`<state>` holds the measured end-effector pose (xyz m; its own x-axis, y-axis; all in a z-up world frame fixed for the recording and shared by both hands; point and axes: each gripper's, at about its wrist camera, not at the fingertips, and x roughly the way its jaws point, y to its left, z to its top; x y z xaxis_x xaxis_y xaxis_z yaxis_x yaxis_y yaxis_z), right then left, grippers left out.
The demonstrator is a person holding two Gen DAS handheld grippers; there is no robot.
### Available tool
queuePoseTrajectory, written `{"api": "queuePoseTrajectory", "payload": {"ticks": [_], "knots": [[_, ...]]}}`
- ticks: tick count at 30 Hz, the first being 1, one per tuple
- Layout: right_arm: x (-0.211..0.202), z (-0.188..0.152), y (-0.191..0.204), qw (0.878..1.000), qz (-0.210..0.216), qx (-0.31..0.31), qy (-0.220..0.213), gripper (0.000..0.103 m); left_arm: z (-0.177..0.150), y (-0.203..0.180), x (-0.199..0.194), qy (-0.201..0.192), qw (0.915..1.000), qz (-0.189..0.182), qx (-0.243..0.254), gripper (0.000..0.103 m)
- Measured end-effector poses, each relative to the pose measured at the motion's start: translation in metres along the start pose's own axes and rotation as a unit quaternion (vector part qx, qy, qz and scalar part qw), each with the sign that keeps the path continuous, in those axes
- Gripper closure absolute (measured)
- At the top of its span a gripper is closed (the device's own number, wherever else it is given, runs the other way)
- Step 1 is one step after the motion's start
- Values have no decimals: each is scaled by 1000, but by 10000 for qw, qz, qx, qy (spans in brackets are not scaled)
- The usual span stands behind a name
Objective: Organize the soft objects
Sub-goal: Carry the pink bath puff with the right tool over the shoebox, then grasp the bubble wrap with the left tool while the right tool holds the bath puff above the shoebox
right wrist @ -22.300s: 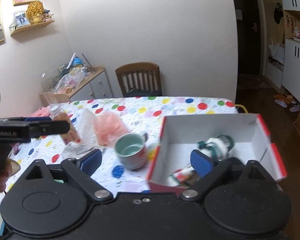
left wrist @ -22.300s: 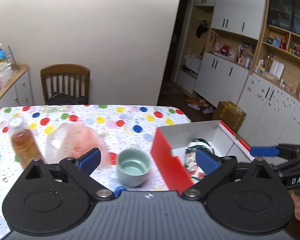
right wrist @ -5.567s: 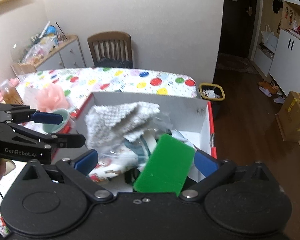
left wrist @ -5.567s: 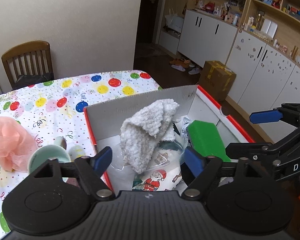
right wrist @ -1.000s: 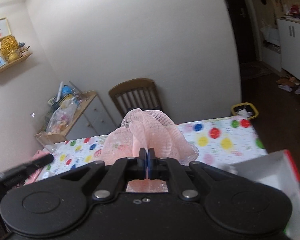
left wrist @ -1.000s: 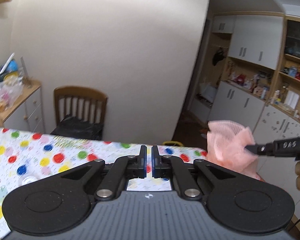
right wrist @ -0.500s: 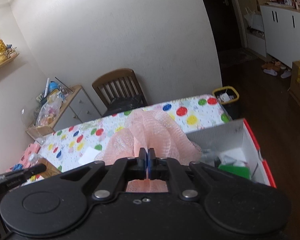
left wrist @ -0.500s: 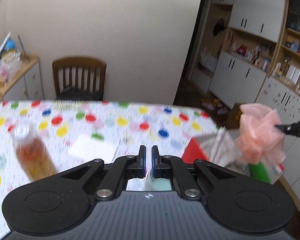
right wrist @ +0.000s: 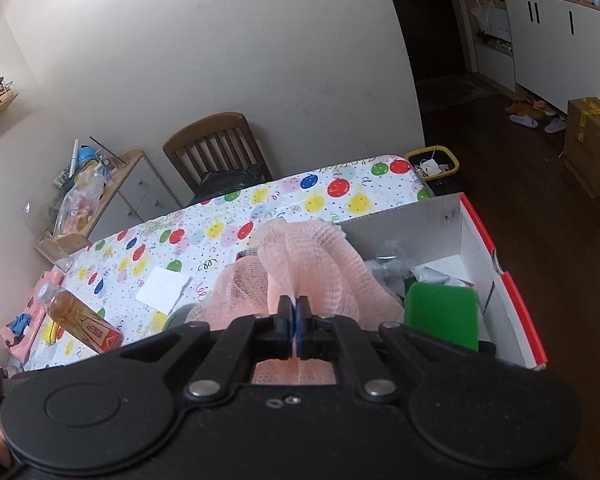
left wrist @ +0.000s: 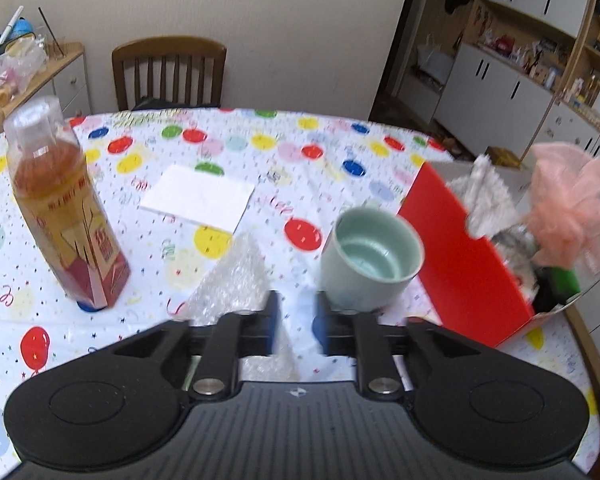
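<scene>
My right gripper [right wrist: 294, 312] is shut on a pink mesh bath puff [right wrist: 312, 264] and holds it over the red-and-white box [right wrist: 500, 264]. That puff [left wrist: 568, 208] also hangs above the box [left wrist: 460, 264] in the left wrist view. Inside the box lie a green sponge [right wrist: 440, 312], a grey knitted cloth [left wrist: 484, 196] and other items. My left gripper [left wrist: 296, 320] is low over the table and its jaws are opening. A crumpled piece of clear bubble wrap [left wrist: 232, 280] lies just ahead of its left finger, not gripped.
A pale green cup [left wrist: 368, 256] stands right of the left gripper, close to the box. A tea bottle [left wrist: 64, 216] stands at the left. A white card [left wrist: 198, 196] lies further back on the balloon-print tablecloth [left wrist: 260, 148]. A wooden chair [left wrist: 168, 72] stands behind.
The left gripper has dropped toward the table and its jaws have parted from shut. The right gripper has carried the pink puff over the box.
</scene>
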<state>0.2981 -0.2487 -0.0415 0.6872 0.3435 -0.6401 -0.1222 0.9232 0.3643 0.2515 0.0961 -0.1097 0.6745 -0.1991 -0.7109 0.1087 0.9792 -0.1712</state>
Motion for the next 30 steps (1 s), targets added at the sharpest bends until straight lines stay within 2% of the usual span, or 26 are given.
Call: {"api": "queuePoseTrajectory", "payload": {"ticks": [1,2,8,12,18,19,20,23,24,25,27,28,30], "knots": [[0,-1,-1,10000,-11,10,3,102,-3,1,4,43,10000,42,13,26],[0,-1,-2,10000,-24,22,11,102,-4,1,8,88,9999,74,19,16],[3,-5,-5,9998,-138,72,90,102,-20,5,28,222,9997,104,59,15],[4,-5,-5,9997,-190,60,112,102,-33,0,49,437,9971,468,410,16],[7,-6,-7,9996,-246,77,154,102,-48,-4,61,510,9942,701,642,17],[7,-6,-8,9995,-248,84,157,102,-48,-4,62,504,9937,747,667,25],[7,-6,-8,9995,-250,89,156,102,-48,-4,63,499,9934,790,670,39],[7,-6,-10,9995,-238,105,151,102,-47,-3,64,499,9927,879,664,60],[8,-6,-11,9996,-230,110,148,102,-47,-2,65,547,9924,887,650,64],[8,-6,-11,9996,-230,104,150,102,-47,-1,66,576,9925,888,611,72],[8,-5,-11,9996,-209,109,152,102,-47,1,65,580,9932,865,520,77],[7,-5,-11,9996,-199,110,148,102,-46,2,64,562,9936,861,474,86],[7,-5,-12,9997,-173,131,139,102,-44,4,60,492,9944,859,364,89]]}}
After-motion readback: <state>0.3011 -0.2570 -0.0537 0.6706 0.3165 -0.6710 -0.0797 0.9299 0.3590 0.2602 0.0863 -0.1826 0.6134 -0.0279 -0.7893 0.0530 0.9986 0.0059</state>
